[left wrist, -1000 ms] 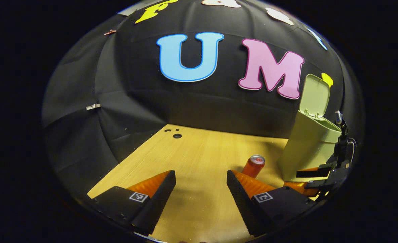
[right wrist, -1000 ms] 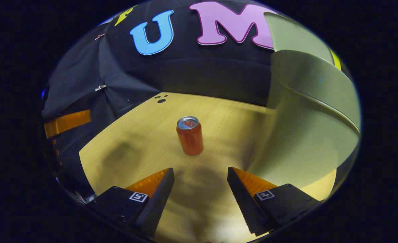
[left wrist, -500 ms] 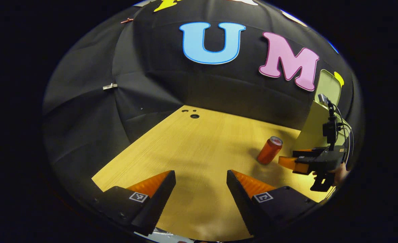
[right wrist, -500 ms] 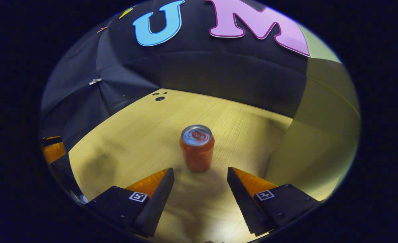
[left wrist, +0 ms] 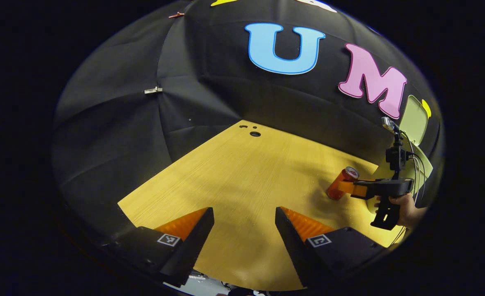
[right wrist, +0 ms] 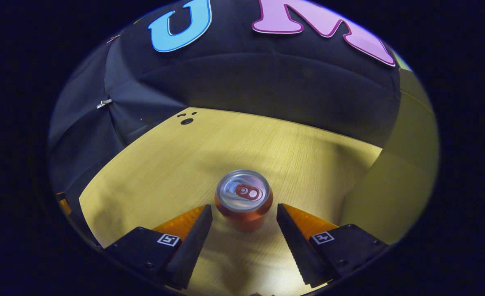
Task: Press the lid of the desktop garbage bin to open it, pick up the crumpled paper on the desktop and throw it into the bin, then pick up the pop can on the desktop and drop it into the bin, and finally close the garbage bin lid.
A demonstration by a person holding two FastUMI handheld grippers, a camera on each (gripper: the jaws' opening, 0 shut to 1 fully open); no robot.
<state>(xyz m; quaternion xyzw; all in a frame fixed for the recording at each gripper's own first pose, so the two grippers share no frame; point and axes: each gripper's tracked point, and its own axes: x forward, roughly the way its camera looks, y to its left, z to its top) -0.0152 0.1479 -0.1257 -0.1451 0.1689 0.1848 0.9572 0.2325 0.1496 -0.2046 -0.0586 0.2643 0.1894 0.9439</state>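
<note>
An orange pop can (right wrist: 243, 201) stands upright on the wooden table (right wrist: 176, 164), just between the tips of my right gripper (right wrist: 244, 206). That gripper is open, and its fingers flank the can without touching it. The pale green bin (right wrist: 407, 164) rises close on the right. In the left gripper view the can (left wrist: 335, 192) stands at the far right, with the right gripper (left wrist: 349, 188) reaching around it and a hand (left wrist: 407, 205) holding it. Behind them stands the bin, its lid (left wrist: 415, 119) raised. My left gripper (left wrist: 244, 230) is open and empty over the table's near part.
Small round holes (left wrist: 255, 134) mark the table's far corner. Black cloth walls enclose the table at the back and left. A broad stretch of bare tabletop (left wrist: 246, 172) lies between my left gripper and the can.
My right gripper has moved forward and down, so the can now stands between its fingertips. My left gripper has drawn back and swung left, away from the bin.
</note>
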